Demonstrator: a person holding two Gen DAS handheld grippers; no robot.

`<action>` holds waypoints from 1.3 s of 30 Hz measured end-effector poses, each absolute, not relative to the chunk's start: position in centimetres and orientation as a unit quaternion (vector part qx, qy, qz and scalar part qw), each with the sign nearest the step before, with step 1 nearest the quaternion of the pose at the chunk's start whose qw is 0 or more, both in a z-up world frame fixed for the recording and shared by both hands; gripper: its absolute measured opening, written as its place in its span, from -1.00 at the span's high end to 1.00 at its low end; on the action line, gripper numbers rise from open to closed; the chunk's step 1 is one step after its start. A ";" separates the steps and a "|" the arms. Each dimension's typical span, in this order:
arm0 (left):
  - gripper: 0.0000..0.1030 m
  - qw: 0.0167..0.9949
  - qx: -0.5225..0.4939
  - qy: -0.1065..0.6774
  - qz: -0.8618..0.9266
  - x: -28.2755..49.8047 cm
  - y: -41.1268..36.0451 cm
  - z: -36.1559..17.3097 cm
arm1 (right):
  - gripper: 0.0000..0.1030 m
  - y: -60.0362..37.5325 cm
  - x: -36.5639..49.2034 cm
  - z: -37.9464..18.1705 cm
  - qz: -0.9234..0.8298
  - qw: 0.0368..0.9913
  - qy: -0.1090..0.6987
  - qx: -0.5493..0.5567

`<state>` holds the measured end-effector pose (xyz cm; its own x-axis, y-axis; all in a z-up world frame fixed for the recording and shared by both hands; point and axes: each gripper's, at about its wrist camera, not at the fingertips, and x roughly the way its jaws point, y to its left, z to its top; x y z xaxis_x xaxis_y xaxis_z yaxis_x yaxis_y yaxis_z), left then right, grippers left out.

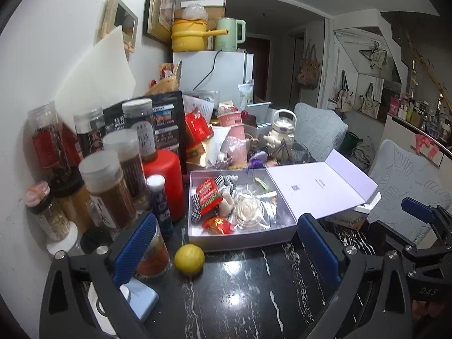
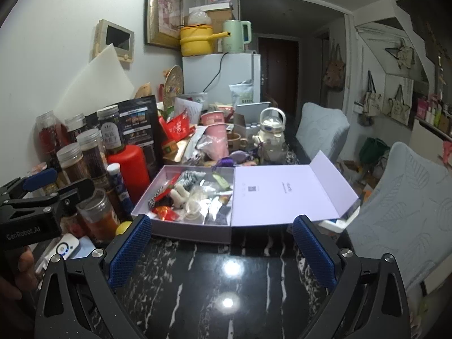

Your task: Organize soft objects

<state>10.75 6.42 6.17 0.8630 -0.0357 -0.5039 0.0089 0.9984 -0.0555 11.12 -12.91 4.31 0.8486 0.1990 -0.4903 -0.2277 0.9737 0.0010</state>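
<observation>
An open lavender box (image 1: 243, 239) (image 2: 192, 233) lies on the black marble table, its lid (image 1: 319, 189) (image 2: 282, 192) folded out to the right. Inside are a black-and-white checked cloth (image 1: 227, 182) (image 2: 189, 179), a cream fabric rose (image 1: 248, 212), a small white plush (image 1: 227, 203) (image 2: 179, 193), a red packet (image 1: 209, 195) and a red foil sweet (image 1: 217, 224) (image 2: 166, 214). My left gripper (image 1: 226, 251) (image 2: 65, 182) is open and empty just in front of the box. My right gripper (image 2: 221, 251) (image 1: 423, 231) is also open and empty, facing the lid's hinge.
A lemon (image 1: 189, 259) lies by the box's near left corner. Several spice jars (image 1: 107, 192) and a red bottle (image 1: 165, 180) crowd the left wall. A purple sachet (image 1: 257, 159), cups and a white teapot (image 1: 281, 130) are piled behind. Grey chairs (image 2: 395, 197) stand right.
</observation>
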 end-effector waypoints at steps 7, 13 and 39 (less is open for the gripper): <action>-0.98 0.961 -0.034 0.273 -0.015 10.6 6.3 5.4 | -0.97 -13.3 11.6 4.0 0.110 0.960 0.257 -0.025; -0.98 0.961 -0.030 0.275 -0.012 10.9 6.0 5.3 | -0.97 -13.2 12.1 4.0 0.115 0.959 0.257 -0.025; -0.98 0.957 -0.026 0.288 -0.004 11.6 5.9 4.7 | -0.97 -13.7 12.9 3.6 0.114 0.957 0.265 -0.020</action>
